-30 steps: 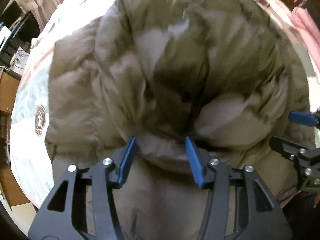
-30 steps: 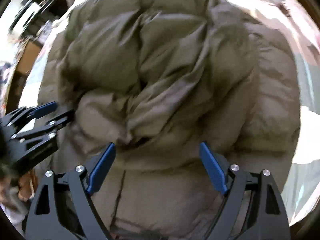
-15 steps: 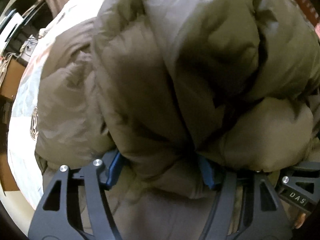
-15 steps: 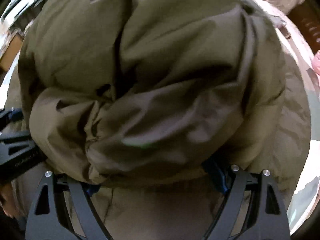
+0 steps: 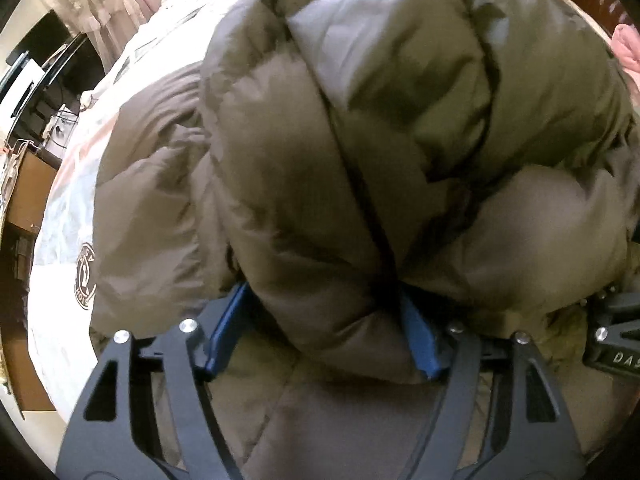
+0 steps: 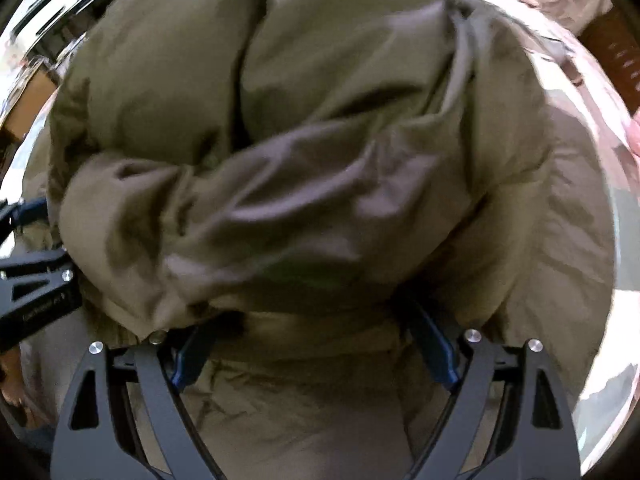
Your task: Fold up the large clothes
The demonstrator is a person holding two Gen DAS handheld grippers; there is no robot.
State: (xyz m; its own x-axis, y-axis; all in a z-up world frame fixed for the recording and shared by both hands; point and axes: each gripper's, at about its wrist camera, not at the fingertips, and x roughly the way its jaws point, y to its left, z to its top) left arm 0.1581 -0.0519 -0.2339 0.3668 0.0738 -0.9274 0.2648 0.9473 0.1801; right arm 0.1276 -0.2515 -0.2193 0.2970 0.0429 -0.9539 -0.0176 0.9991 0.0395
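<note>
An olive-brown puffer jacket (image 5: 360,160) lies bunched on a bed and fills both views; it also shows in the right wrist view (image 6: 320,160). My left gripper (image 5: 324,320) stands wide open, its blue fingertips pushed under a thick rolled fold of the jacket, which hides their ends. My right gripper (image 6: 316,344) is also wide open, with the fold bulging over and between its blue fingers. Each gripper shows at the edge of the other's view: the right one in the left wrist view (image 5: 612,340), the left one in the right wrist view (image 6: 28,280).
The jacket rests on a pale patterned bedspread (image 5: 68,216) with a round logo. Dark furniture and a brown cabinet (image 5: 24,184) stand beyond the bed's left side. A pink cloth (image 5: 628,44) lies at the far right. A wooden headboard (image 6: 616,52) is at the upper right.
Both grippers have pushed forward under the jacket's fold. The fold has risen and rolled away from me, and now covers the fingertips that were clear a second ago.
</note>
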